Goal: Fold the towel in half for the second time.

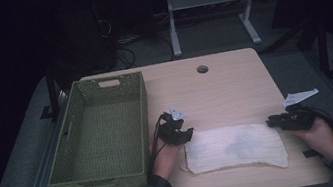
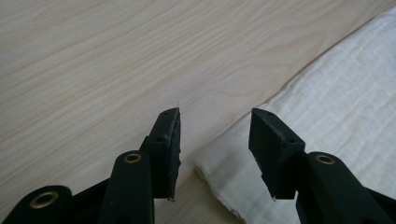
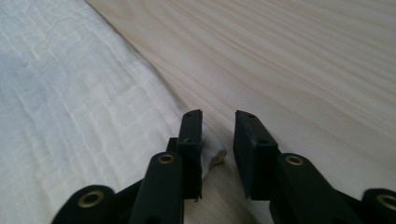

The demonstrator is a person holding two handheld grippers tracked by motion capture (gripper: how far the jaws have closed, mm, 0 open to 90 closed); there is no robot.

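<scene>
A white folded cloth (image 1: pixel 236 149) lies flat on the wooden table near its front edge. My left gripper (image 1: pixel 187 134) sits at the cloth's far left corner, jaws open, and that corner of the cloth (image 2: pixel 327 130) lies between and below them. My right gripper (image 1: pixel 272 121) sits at the far right corner. Its jaws stand a little apart over the cloth's corner (image 3: pixel 70 116), which pokes out just beneath the left jaw. Neither gripper (image 2: pixel 215 116) (image 3: pixel 218 114) holds anything.
A green woven basket (image 1: pixel 144 122) with nothing in it stands on the left part of the table (image 1: pixel 224 89), close to my left hand. A round cable hole (image 1: pixel 202 69) is near the far edge. Beyond the table stand desk legs (image 1: pixel 172 21) and cables on the floor.
</scene>
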